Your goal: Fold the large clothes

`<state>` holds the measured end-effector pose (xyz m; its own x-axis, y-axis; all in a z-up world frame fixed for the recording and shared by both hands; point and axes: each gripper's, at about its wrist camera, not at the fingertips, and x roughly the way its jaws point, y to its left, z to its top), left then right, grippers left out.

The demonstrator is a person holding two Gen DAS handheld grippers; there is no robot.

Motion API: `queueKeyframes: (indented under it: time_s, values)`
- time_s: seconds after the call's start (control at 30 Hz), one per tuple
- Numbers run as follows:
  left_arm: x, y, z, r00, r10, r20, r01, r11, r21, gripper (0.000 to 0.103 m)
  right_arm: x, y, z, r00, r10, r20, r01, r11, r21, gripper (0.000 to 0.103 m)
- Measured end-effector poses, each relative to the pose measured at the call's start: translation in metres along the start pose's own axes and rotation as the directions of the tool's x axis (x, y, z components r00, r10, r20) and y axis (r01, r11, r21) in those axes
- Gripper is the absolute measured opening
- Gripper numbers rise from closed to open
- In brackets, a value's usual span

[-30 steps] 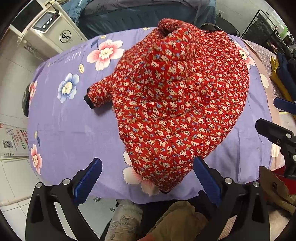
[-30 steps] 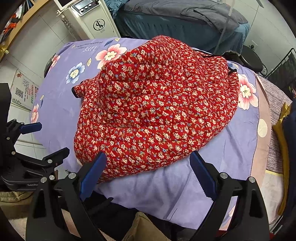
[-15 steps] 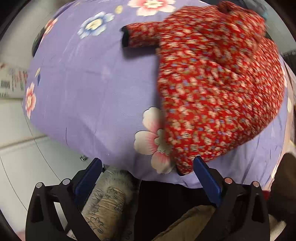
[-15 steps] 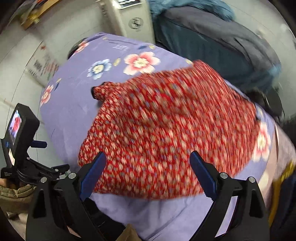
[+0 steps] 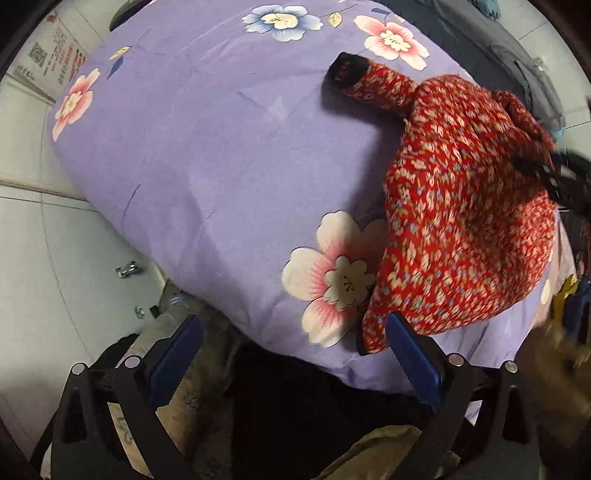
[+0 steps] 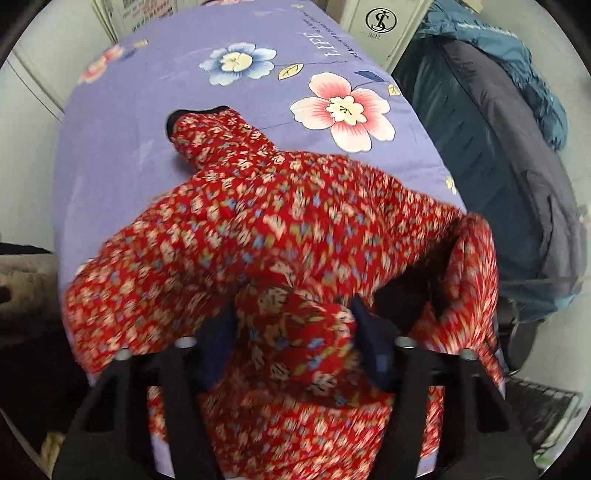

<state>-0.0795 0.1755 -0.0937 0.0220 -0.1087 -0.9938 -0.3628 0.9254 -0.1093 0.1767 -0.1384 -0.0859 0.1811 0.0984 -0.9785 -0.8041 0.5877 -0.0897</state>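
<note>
A red quilted floral jacket (image 5: 465, 221) lies bunched on the purple flowered bedspread (image 5: 207, 155), one sleeve with a black cuff (image 5: 345, 72) stretched out to the left. My left gripper (image 5: 291, 350) is open and empty at the bed's near edge, its right finger (image 5: 413, 354) beside the jacket's hem corner. My right gripper (image 6: 291, 343) has its jaws around a fold of the jacket (image 6: 258, 236) near the collar end. It also shows as a dark blur in the left wrist view (image 5: 565, 184).
A dark grey and teal padded coat (image 6: 517, 155) lies beyond the bed at the right. A white machine (image 6: 380, 26) stands behind the bed. White tiled floor (image 5: 55, 258) lies to the left. The person's legs and a patterned cloth (image 5: 192, 391) are below the bed edge.
My right gripper moved forward onto the jacket and narrowed around a fold of it. My left gripper swung left and down to the bed's near edge, staying open.
</note>
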Motion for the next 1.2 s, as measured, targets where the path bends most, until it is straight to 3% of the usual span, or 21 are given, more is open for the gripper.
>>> queueKeyframes:
  time_s: [0.07,0.13,0.23,0.3,0.4,0.43,0.47,0.53,0.57,0.6,0.63,0.7,0.73,0.77,0.8,0.87,0.97,1.03,1.1,1.17,1.2]
  values:
    - [0.001,-0.012,0.008,1.000,-0.026,0.004,0.026,0.999,0.030,0.097,-0.016,-0.013,-0.029,0.999,0.036,0.018,-0.037,0.997,0.067,0.035]
    - [-0.001,-0.038,0.017,0.997,-0.070,0.024,0.066,0.990,0.125,0.097,-0.034,-0.034,-0.071,0.995,0.088,0.043,-0.094,0.978,0.188,0.030]
    - [-0.003,-0.086,0.022,0.987,-0.156,0.030,0.138,0.935,0.328,0.097,-0.050,-0.058,-0.145,0.991,0.119,0.055,-0.131,0.915,0.382,0.028]
    - [-0.003,-0.135,0.013,0.977,-0.215,-0.013,0.190,0.833,0.519,0.097,-0.056,-0.063,-0.201,0.994,0.103,0.042,-0.110,0.859,0.501,0.028]
    - [0.002,-0.197,-0.016,0.975,-0.207,-0.086,0.199,0.629,0.752,0.097,-0.052,-0.057,-0.271,0.996,0.087,-0.010,-0.059,0.750,0.658,0.028]
    - [0.006,-0.216,-0.033,0.978,-0.184,-0.101,0.187,0.540,0.821,0.097,-0.049,-0.052,-0.286,0.995,0.092,-0.028,-0.047,0.722,0.690,0.028]
    - [0.009,-0.238,-0.053,0.982,-0.155,-0.107,0.164,0.425,0.890,0.097,-0.045,-0.045,-0.302,0.994,0.096,-0.052,-0.030,0.699,0.714,0.028]
    - [0.012,-0.255,-0.077,0.982,-0.156,-0.108,0.152,0.313,0.937,0.097,-0.035,-0.028,-0.324,0.988,0.088,-0.128,0.033,0.686,0.727,0.028]
    - [0.013,-0.259,-0.082,0.978,-0.168,-0.125,0.171,0.294,0.940,0.097,-0.025,-0.019,-0.338,0.975,0.123,-0.185,0.056,0.671,0.739,0.028]
    - [0.014,-0.257,-0.078,0.976,-0.174,-0.134,0.182,0.301,0.936,0.097,-0.020,-0.014,-0.347,0.967,0.149,-0.206,0.059,0.656,0.753,0.028]
    - [0.017,-0.254,-0.071,0.975,-0.178,-0.136,0.190,0.335,0.923,0.097,-0.025,-0.005,-0.358,0.971,0.121,-0.207,0.085,0.633,0.769,0.028]
    - [0.024,-0.241,-0.047,0.977,-0.180,-0.117,0.188,0.450,0.873,0.097,-0.056,0.000,-0.357,0.991,0.022,-0.131,0.088,0.632,0.770,0.030]
    - [0.028,-0.230,-0.032,0.978,-0.179,-0.105,0.184,0.517,0.836,0.097,-0.070,0.000,-0.352,0.995,-0.017,-0.094,0.083,0.639,0.765,0.047]
    - [0.030,-0.222,-0.018,0.979,-0.178,-0.095,0.181,0.564,0.806,0.097,-0.089,-0.002,-0.343,0.996,-0.074,-0.050,0.087,0.653,0.753,0.078]
    - [0.036,-0.207,-0.002,0.982,-0.174,-0.078,0.172,0.632,0.755,0.097,-0.105,-0.006,-0.329,0.992,-0.126,-0.005,0.089,0.673,0.734,0.091]
    - [0.047,-0.184,0.017,0.988,-0.147,-0.048,0.139,0.713,0.688,0.097,-0.123,-0.011,-0.296,0.983,-0.171,0.070,0.076,0.719,0.691,0.091]
    - [0.047,-0.154,0.031,0.993,-0.118,-0.002,0.093,0.769,0.632,0.097,-0.138,-0.018,-0.232,0.971,-0.133,0.198,-0.008,0.812,0.584,0.091]
    - [0.046,-0.131,0.037,0.994,-0.099,0.037,0.059,0.812,0.581,0.097,-0.131,-0.013,-0.186,0.965,-0.042,0.259,-0.092,0.869,0.486,0.091]
    - [0.040,-0.108,0.041,0.995,-0.081,0.063,0.035,0.848,0.528,0.097,-0.100,0.006,-0.132,0.976,0.099,0.197,-0.165,0.919,0.357,0.091]
    - [0.037,-0.082,0.043,0.994,-0.062,0.087,0.015,0.887,0.461,0.097,-0.064,0.042,-0.094,0.983,0.157,0.099,-0.174,0.966,0.190,0.091]
    - [0.033,-0.071,0.042,0.994,-0.057,0.093,0.011,0.900,0.436,0.097,-0.039,0.066,-0.079,0.984,0.179,0.010,-0.179,0.981,0.069,0.091]
